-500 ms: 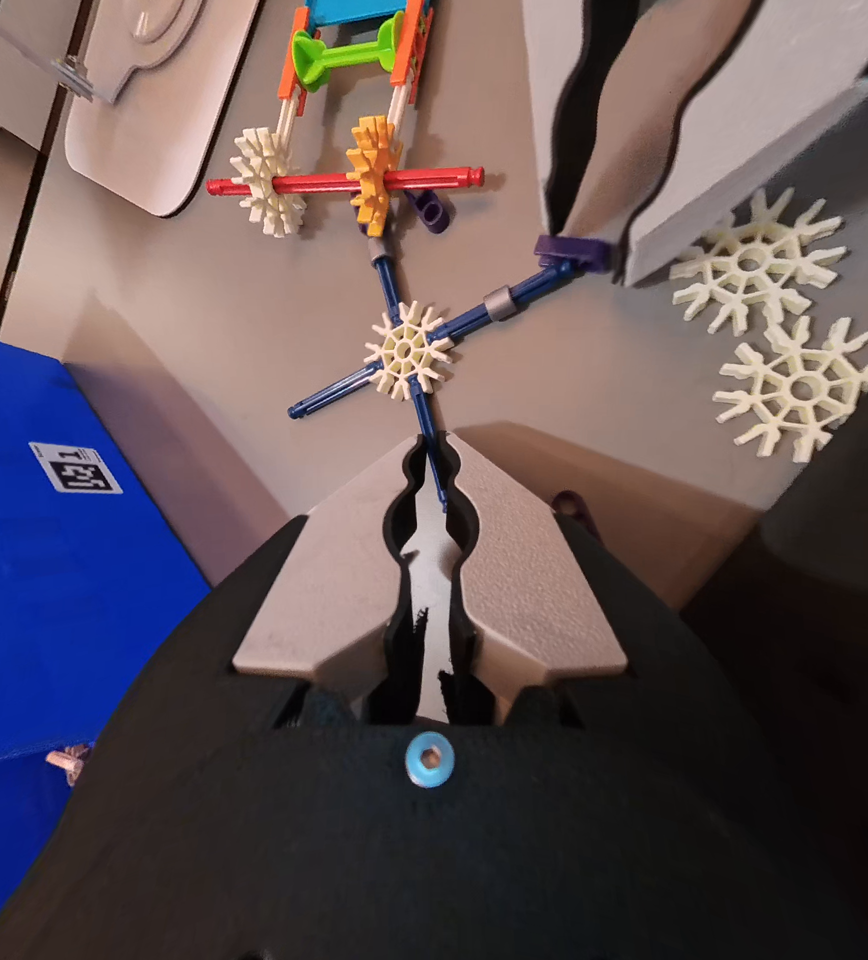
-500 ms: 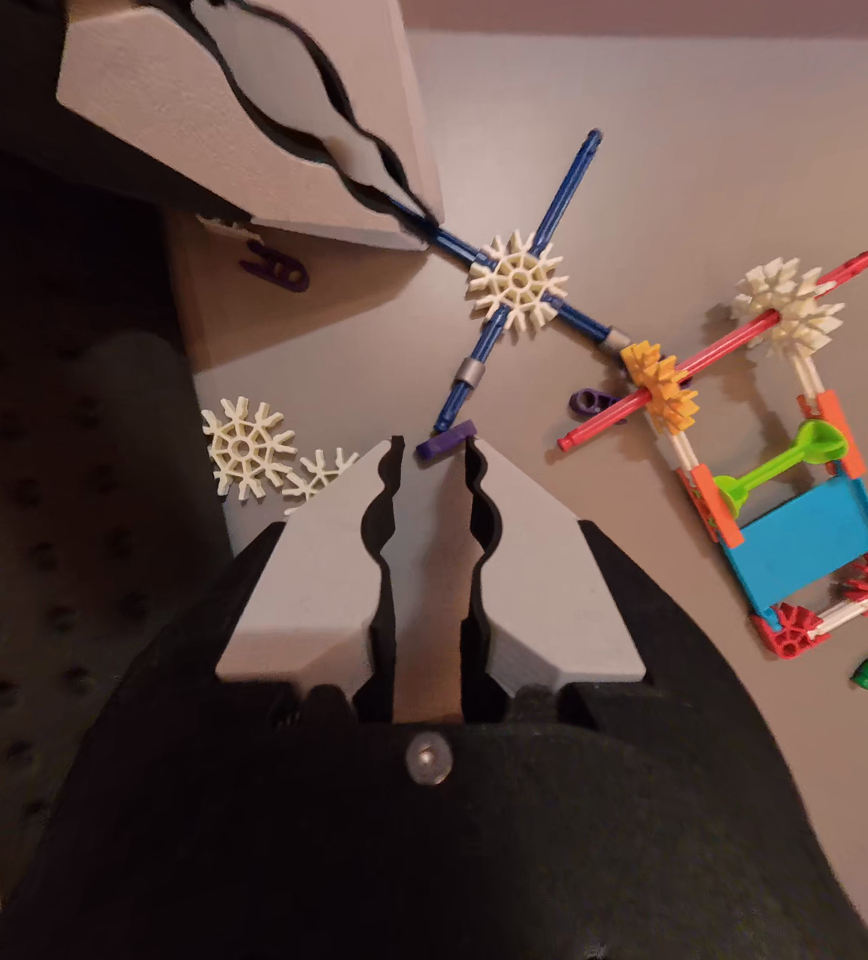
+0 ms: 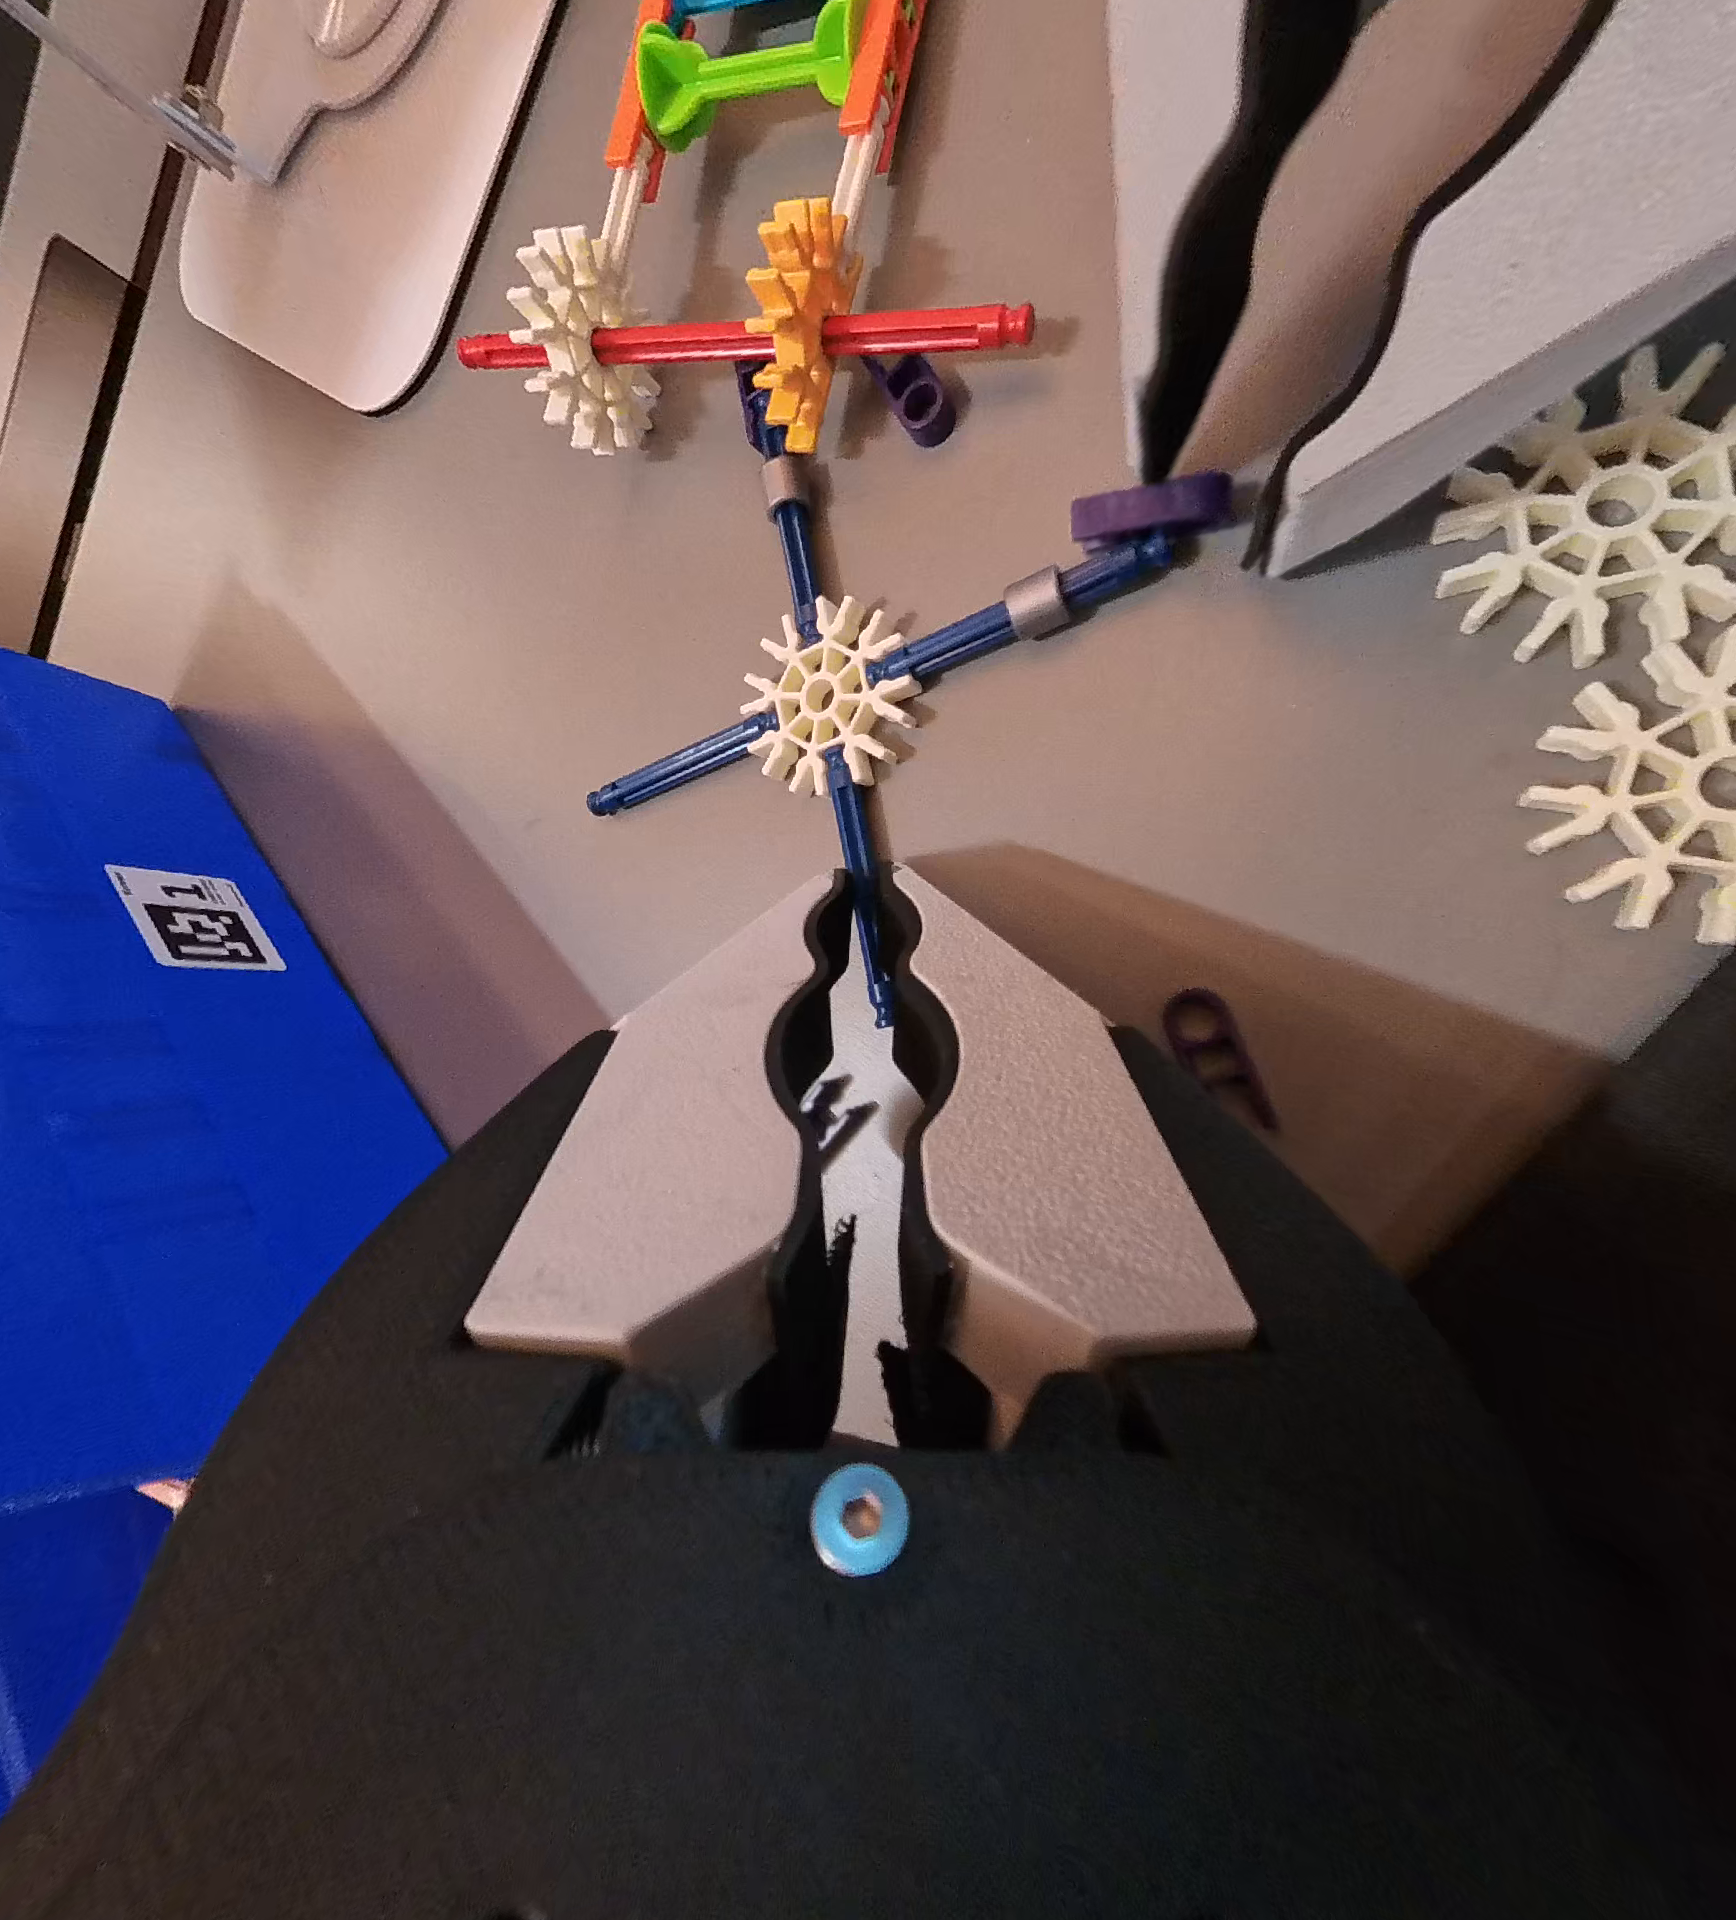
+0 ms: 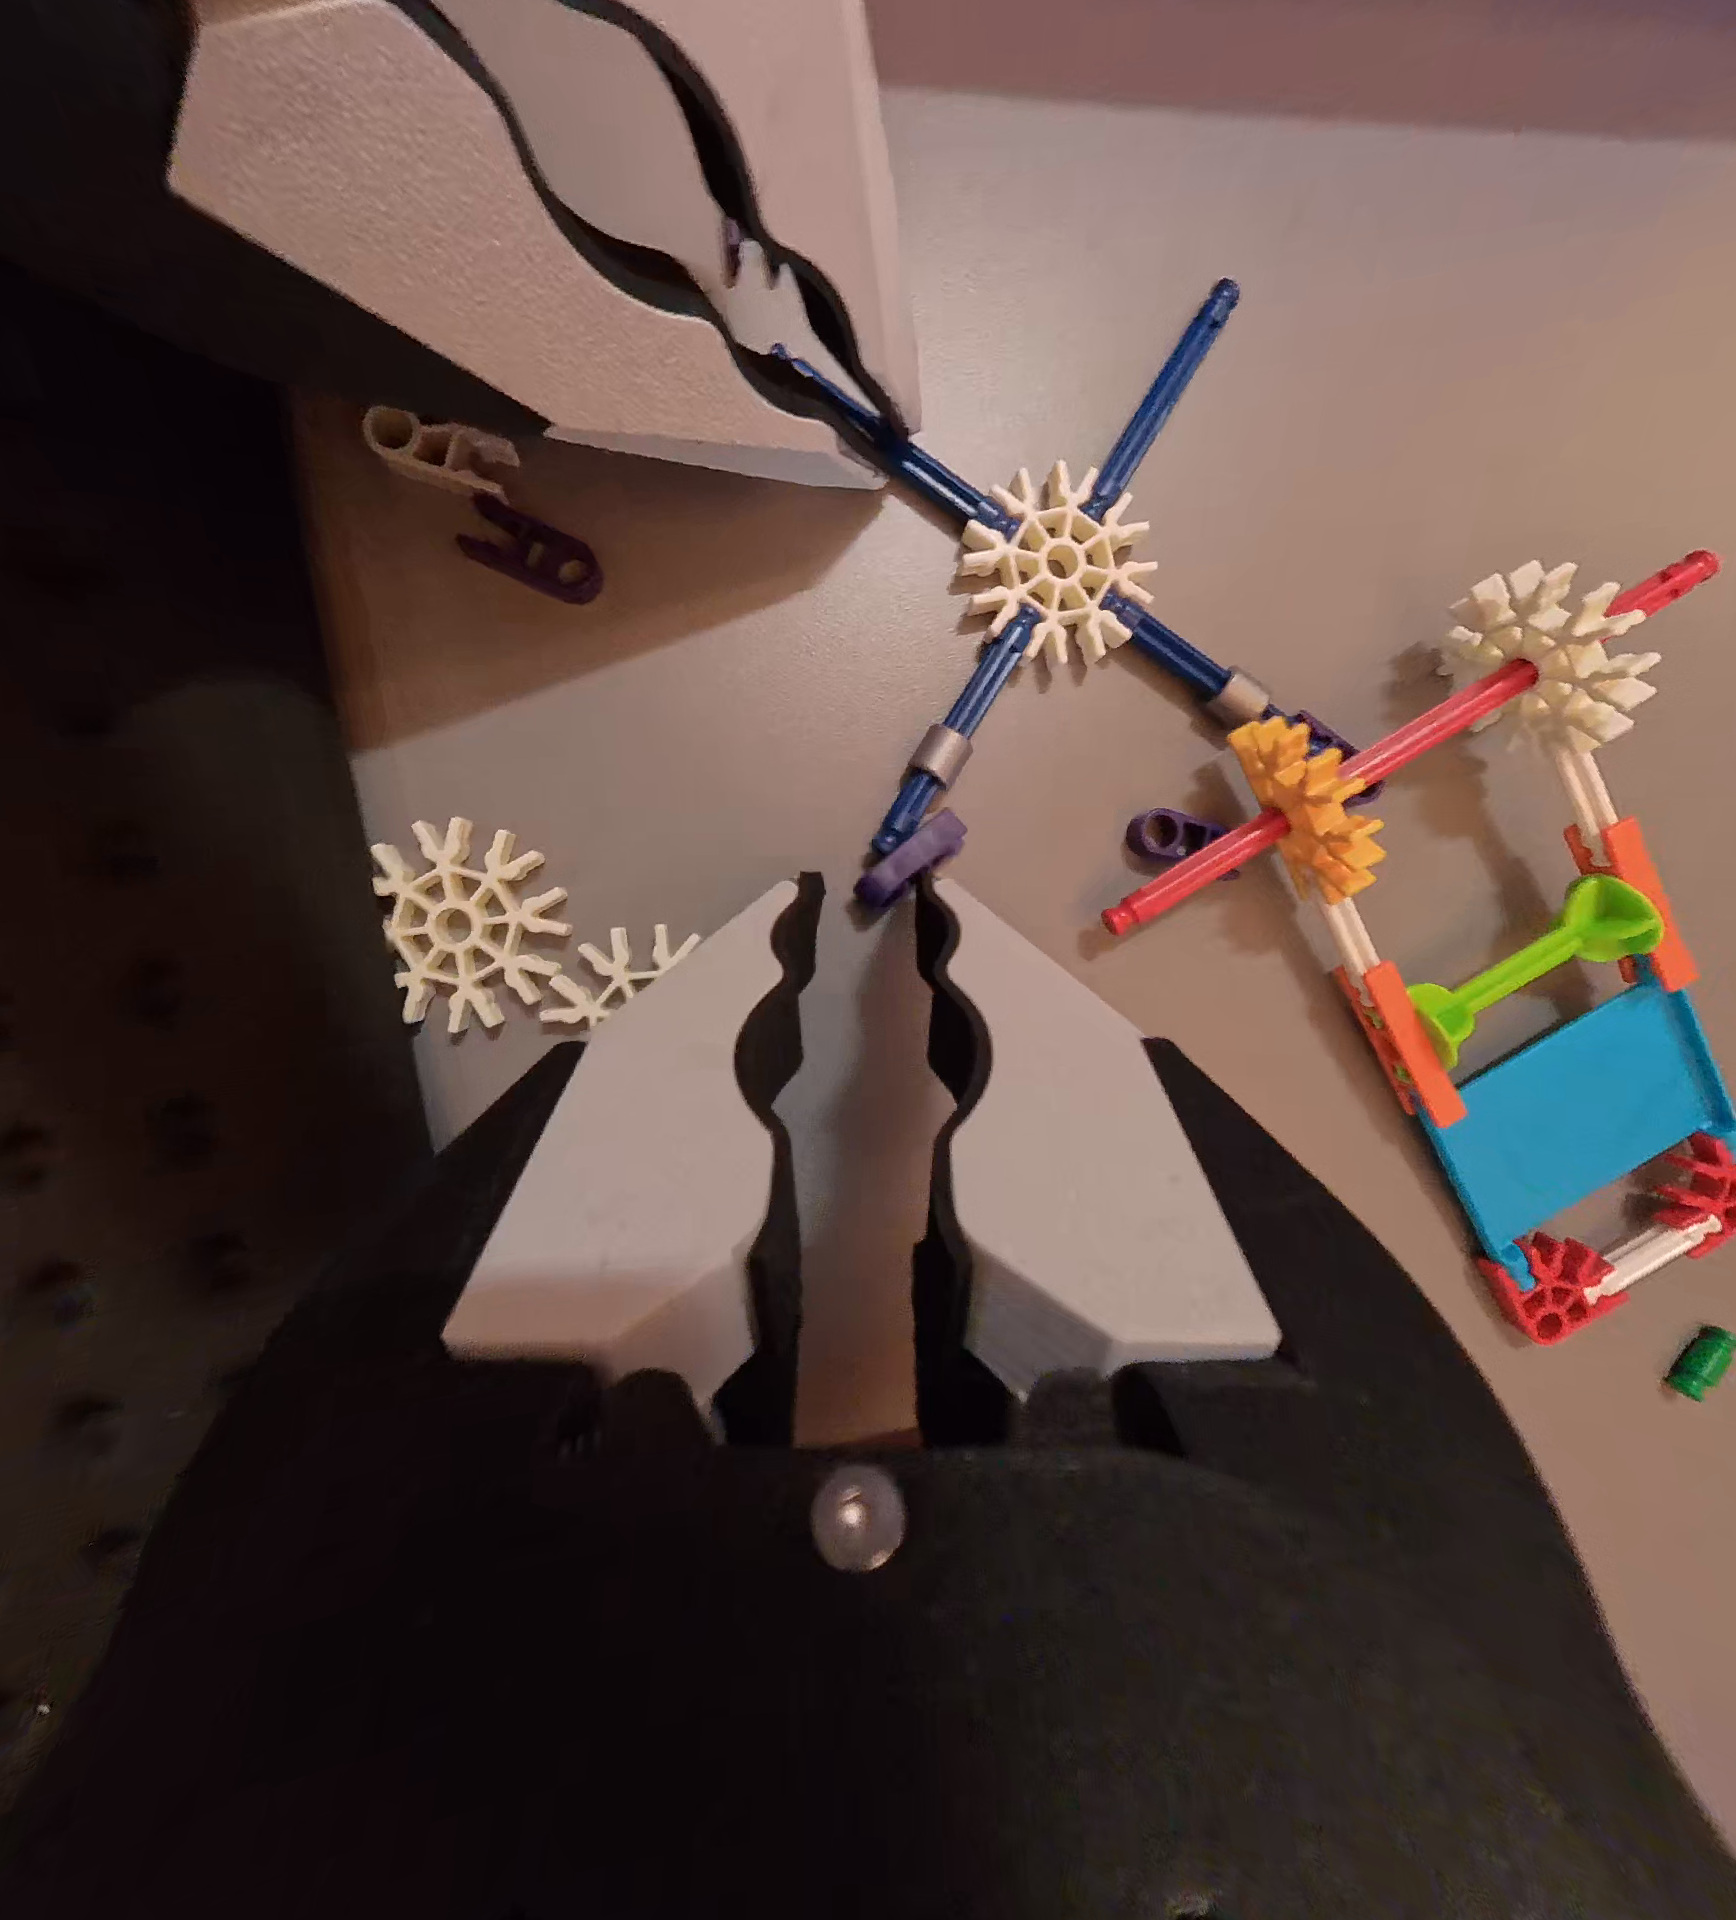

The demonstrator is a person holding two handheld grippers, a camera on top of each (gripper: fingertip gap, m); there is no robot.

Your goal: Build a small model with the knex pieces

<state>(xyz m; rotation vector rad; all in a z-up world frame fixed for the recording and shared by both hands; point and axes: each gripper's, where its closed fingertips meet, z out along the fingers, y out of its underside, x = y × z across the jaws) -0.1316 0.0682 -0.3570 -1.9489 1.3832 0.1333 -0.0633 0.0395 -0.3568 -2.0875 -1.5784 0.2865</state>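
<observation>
Left gripper (image 3: 869,914) sits low centre in its own view, fingers pinched nearly together on the near blue rod (image 3: 862,883) of a cross-shaped piece! That rod runs up into a cream snowflake hub (image 3: 828,703) at mid-frame, with three more blue rods fanning out from it. Over in the right wrist view, the right gripper (image 4: 869,894) waits at lower centre, fingers parted by a narrow gap with nothing between them. Just off its tips lies a purple connector (image 4: 911,857), touching the end of a blue rod with a grey sleeve (image 4: 937,755). Two loose cream snowflakes (image 4: 464,925) rest on the grey table (image 4: 1363,364) at left. At right stands a colourful frame: red rod (image 4: 1404,743), orange hub (image 4: 1311,810), green spool (image 4: 1539,961), blue panel (image 4: 1581,1122). A blue bin (image 3: 95,1091) fills the left edge of the left wrist view.
</observation>
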